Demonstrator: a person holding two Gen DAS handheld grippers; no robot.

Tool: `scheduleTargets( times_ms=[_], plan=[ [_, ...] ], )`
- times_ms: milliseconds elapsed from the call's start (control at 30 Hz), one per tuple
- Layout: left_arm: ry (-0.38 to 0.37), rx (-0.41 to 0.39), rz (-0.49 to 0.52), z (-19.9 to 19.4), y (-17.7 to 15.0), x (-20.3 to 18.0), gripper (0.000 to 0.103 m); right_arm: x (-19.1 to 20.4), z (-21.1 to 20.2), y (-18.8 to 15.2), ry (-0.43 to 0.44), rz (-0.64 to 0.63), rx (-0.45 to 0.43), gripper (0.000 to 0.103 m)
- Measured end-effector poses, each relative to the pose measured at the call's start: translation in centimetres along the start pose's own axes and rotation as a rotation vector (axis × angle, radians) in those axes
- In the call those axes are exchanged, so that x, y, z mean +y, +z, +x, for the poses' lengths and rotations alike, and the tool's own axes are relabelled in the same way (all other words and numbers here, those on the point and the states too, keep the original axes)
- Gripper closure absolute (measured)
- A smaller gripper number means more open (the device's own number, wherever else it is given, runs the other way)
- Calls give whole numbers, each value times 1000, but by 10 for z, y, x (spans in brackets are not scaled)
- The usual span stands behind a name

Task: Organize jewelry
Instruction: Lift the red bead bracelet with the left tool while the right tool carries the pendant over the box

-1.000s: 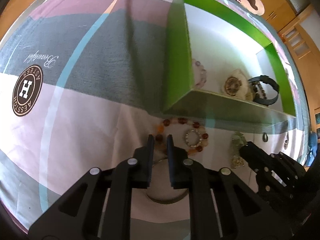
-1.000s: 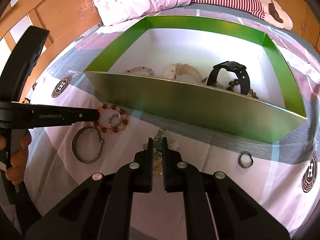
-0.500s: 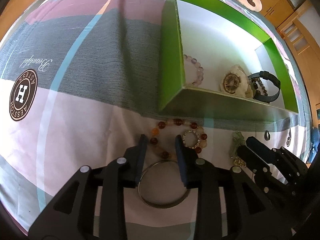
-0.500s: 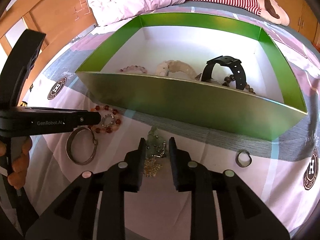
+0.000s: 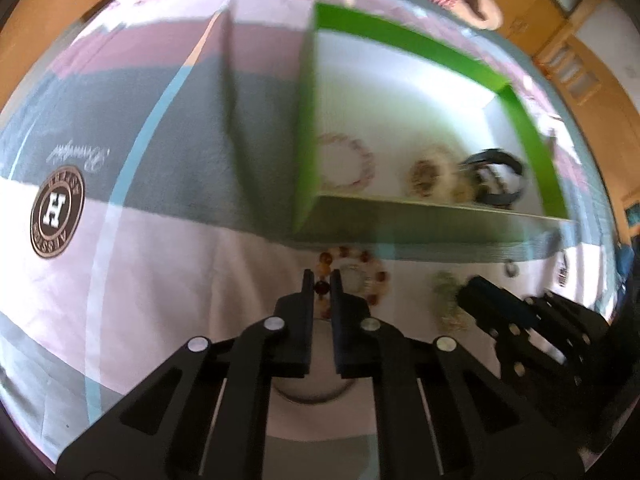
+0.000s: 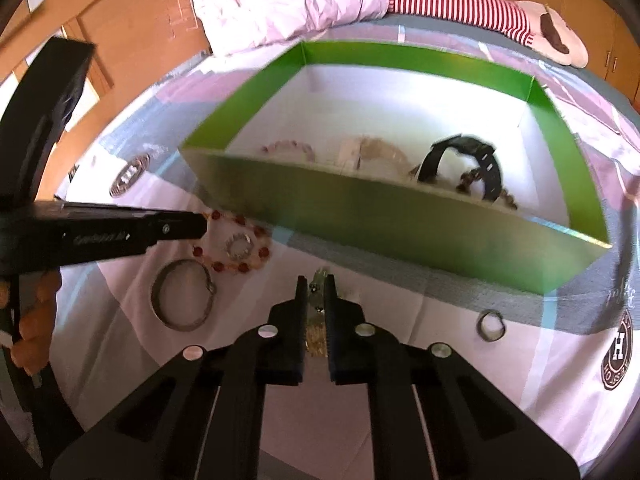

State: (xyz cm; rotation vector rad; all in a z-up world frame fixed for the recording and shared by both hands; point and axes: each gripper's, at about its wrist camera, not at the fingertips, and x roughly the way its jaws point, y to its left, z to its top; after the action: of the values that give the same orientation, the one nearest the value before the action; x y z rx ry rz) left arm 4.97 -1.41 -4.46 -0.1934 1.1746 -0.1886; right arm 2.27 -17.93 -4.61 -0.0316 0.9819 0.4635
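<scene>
L gripper [image 5: 322, 280] & R gripper [image 6: 316, 284] both low, side by side, jaws nearly closed, each pinching jewelry.

Red and amber bead bracelet [image 5: 352, 276] lying flat on the cloth, one side pinched between the left fingers [image 5: 307, 300], with a small sparkly ring [image 6: 237, 246] inside its loop. Pale green and gold pendant chain [image 6: 317, 304] heaped between the right fingers [image 6: 301, 300], pendant end poking just past the tips. Plain silver bangle [image 6: 182, 295] flat just left of the right fingers; small dark ring [image 6: 491, 325] flat well off to their right.
</scene>
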Motion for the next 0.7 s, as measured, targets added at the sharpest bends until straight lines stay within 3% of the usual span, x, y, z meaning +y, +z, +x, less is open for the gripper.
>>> scheduleTargets(
  times_ms=[333,467,500,567,700],
  plan=[
    [-142,-156,86,-44,-5,-23,96,-15,-38,14,35,55,-95,95],
    [-138,-144,90,-44,-5,-24,96,-19,-27,12,71,83,-43,93],
    [-128,-131,88,-41,-6,-24,96,-17,-21,10,69,82,-27,91],
    [-119,-116,89,-37,-7,-24,96,-12,-9,6,56,64,5,70],
    [-112,-100,98,-32,-9,-25,96,5,14,-2,29,-14,72,57]
  ],
)
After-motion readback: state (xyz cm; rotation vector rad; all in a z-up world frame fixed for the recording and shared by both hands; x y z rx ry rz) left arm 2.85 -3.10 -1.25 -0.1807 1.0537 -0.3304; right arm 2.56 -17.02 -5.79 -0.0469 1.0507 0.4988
